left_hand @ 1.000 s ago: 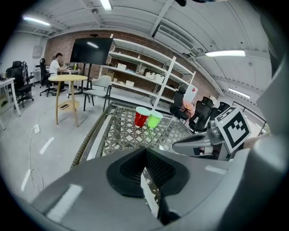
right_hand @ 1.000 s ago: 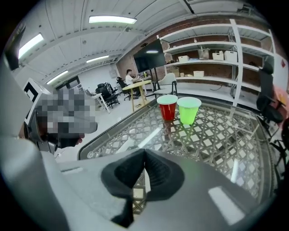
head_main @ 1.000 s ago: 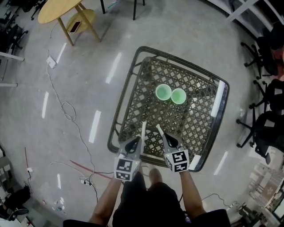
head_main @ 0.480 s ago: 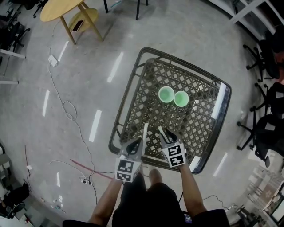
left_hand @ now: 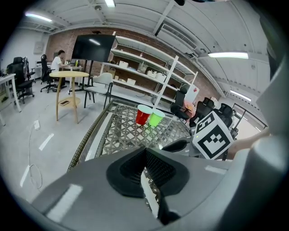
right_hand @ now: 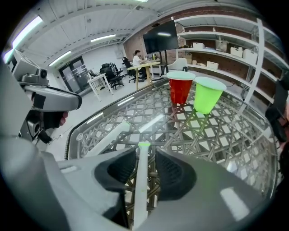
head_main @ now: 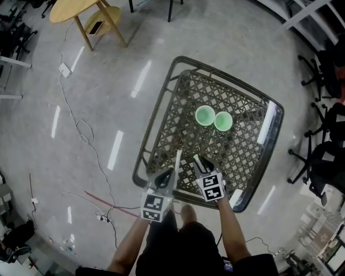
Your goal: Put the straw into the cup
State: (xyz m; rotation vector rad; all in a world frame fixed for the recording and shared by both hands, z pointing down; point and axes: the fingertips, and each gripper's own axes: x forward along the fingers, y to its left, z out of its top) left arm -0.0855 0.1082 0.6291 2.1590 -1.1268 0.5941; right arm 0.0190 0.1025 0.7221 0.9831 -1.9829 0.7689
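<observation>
Two cups stand side by side on the woven table (head_main: 156, 118); the head view shows their green insides (head_main: 205, 115) (head_main: 223, 121). The gripper views show one as a red cup (right_hand: 179, 88) and the other as a green cup (right_hand: 208, 94). At the table's near edge my left gripper (head_main: 168, 173) is shut on a white straw (head_main: 177, 160) that points toward the cups. Beside it my right gripper (right_hand: 145, 155) has just been opening its jaws. A second white straw (right_hand: 141, 180) with a green tip lies between them, with a gap on each side.
A white strip (head_main: 265, 124) lies along the table's right rim. On the floor are a round wooden table (head_main: 73, 11) at top left, cables (head_main: 81, 135) at left and office chairs (head_main: 323, 156) at right. The person stands right at the near edge.
My right gripper has sunk toward the table and its jaws have spread, so its straw is no longer pinched. The left gripper and its straw have not moved.
</observation>
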